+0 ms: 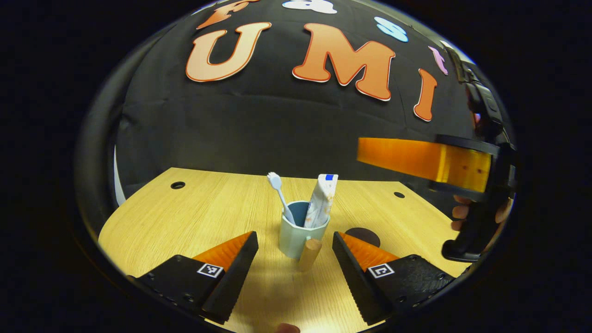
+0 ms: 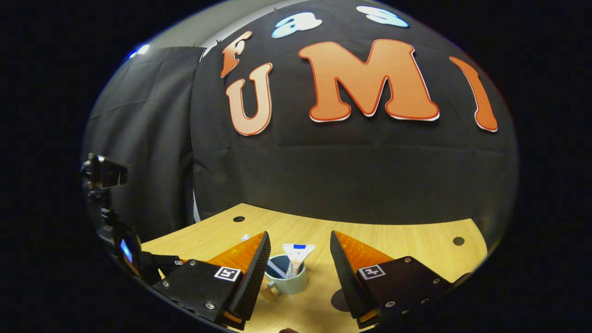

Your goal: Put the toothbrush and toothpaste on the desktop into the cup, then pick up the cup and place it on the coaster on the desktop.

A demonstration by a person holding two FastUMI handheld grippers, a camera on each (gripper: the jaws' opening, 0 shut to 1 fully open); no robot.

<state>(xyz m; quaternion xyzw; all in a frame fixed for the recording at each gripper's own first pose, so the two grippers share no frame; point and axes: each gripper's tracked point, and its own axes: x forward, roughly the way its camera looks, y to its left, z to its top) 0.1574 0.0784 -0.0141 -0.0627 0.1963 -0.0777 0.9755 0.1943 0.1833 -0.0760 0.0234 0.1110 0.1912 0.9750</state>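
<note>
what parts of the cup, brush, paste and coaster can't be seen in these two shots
- Coaster: left gripper view, partly behind that gripper's finger; right gripper view, mostly behind that gripper's finger.
- Toothbrush lower end: inside the cup.
- Toothpaste bottom: also behind the cup wall.
- Cup handle: right gripper view, largely behind a finger.

Light wooden desktop (image 1: 194, 217) with round holes (image 1: 177, 185), possibly cable ports.
</note>
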